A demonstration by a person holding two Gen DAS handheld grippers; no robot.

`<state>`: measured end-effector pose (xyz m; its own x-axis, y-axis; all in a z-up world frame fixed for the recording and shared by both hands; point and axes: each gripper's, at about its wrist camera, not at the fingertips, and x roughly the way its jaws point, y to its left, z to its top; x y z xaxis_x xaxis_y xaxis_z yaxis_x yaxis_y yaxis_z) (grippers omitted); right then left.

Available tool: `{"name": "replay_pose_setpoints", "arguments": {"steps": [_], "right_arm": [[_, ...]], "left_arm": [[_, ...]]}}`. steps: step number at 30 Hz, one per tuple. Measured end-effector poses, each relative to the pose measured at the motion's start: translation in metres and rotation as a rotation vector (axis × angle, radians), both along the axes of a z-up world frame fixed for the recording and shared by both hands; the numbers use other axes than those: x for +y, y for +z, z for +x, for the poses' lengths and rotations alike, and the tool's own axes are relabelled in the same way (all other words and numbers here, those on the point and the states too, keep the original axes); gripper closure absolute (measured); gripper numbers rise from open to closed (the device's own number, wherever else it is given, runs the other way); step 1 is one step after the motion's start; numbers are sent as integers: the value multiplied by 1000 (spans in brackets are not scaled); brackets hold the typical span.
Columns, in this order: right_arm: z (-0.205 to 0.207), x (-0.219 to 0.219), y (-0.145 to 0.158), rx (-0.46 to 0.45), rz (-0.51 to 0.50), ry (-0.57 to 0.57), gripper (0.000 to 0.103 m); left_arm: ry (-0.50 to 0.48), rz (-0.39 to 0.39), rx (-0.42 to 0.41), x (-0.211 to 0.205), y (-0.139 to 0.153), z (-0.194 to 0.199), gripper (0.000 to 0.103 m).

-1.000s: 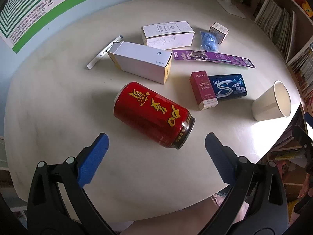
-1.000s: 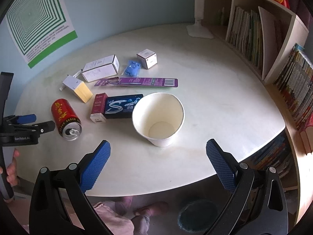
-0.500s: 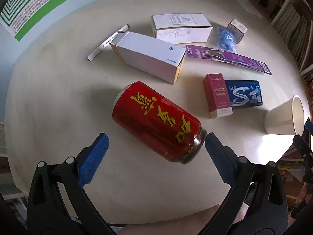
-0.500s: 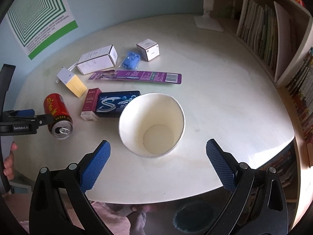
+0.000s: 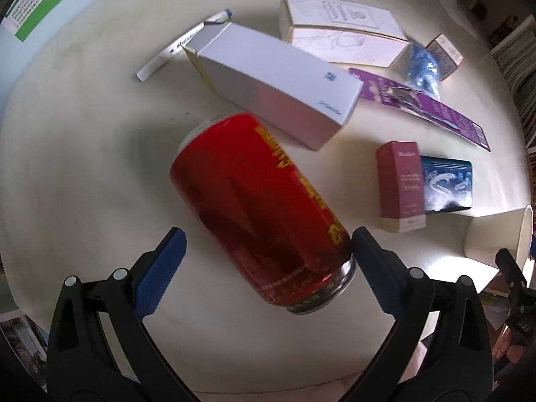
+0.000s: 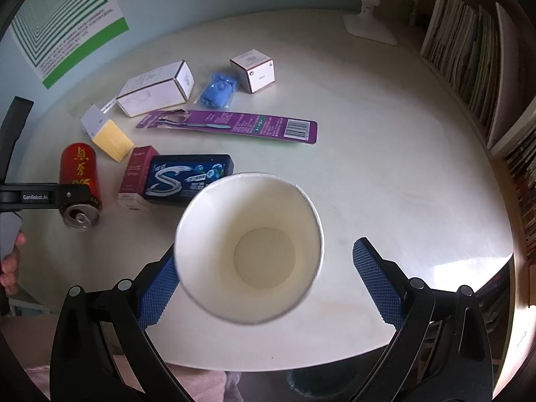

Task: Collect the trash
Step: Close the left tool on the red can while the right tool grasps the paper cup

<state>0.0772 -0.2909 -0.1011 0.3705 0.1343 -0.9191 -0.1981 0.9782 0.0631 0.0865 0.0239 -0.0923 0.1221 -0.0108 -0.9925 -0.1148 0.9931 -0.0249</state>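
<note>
A red drink can (image 5: 264,207) with yellow characters lies on its side on the round cream table (image 5: 83,154). My left gripper (image 5: 268,261) is open, and the can's top end sits between its blue pads, close to the right pad (image 5: 375,268). In the right wrist view the same can (image 6: 79,181) lies at the left with the left gripper's black frame across it. A white paper cup (image 6: 249,251) lies tipped with its mouth toward the camera. My right gripper (image 6: 268,278) is open around it, the left pad (image 6: 159,284) partly hidden behind the rim.
Litter spreads across the table: a white and yellow box (image 5: 274,83), a marker (image 5: 182,45), a pale carton (image 5: 341,30), a purple card (image 6: 234,124), a maroon box (image 6: 137,174), a blue gum pack (image 6: 187,176), a blue wad (image 6: 217,88), a small cube box (image 6: 254,70). Bookshelves (image 6: 475,60) stand right.
Both grippers moved forward and down. The can now lies between the left pads, and the cup now fills the space between the right pads. Both stay open.
</note>
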Motion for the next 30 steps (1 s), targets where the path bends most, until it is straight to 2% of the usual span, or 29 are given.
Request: {"name": "replay_pose_setpoints", "arguments": {"steps": [10, 12, 13, 14, 16, 21, 22, 30], "right_arm": [[12, 7, -7, 0, -19, 6, 8], [12, 7, -7, -5, -20, 4, 9], [12, 7, -7, -9, -16, 3, 13], [12, 7, -7, -9, -14, 1, 25], [13, 7, -10, 9, -9, 2, 34], [10, 11, -8, -3, -24, 11, 39], [9, 12, -7, -6, -27, 12, 44], [2, 14, 8, -44, -21, -1, 47]], "left_arm": [[-40, 35, -18, 11, -9, 8, 7], [-48, 35, -20, 12, -12, 8, 12], [-50, 36, -20, 8, -12, 9, 19], [-55, 35, -19, 8, -13, 12, 23], [-61, 32, -12, 11, -15, 13, 27], [-65, 39, -30, 20, -25, 10, 28], [-70, 40, -35, 21, -26, 10, 29], [-100, 62, -87, 27, -22, -2, 29]]}}
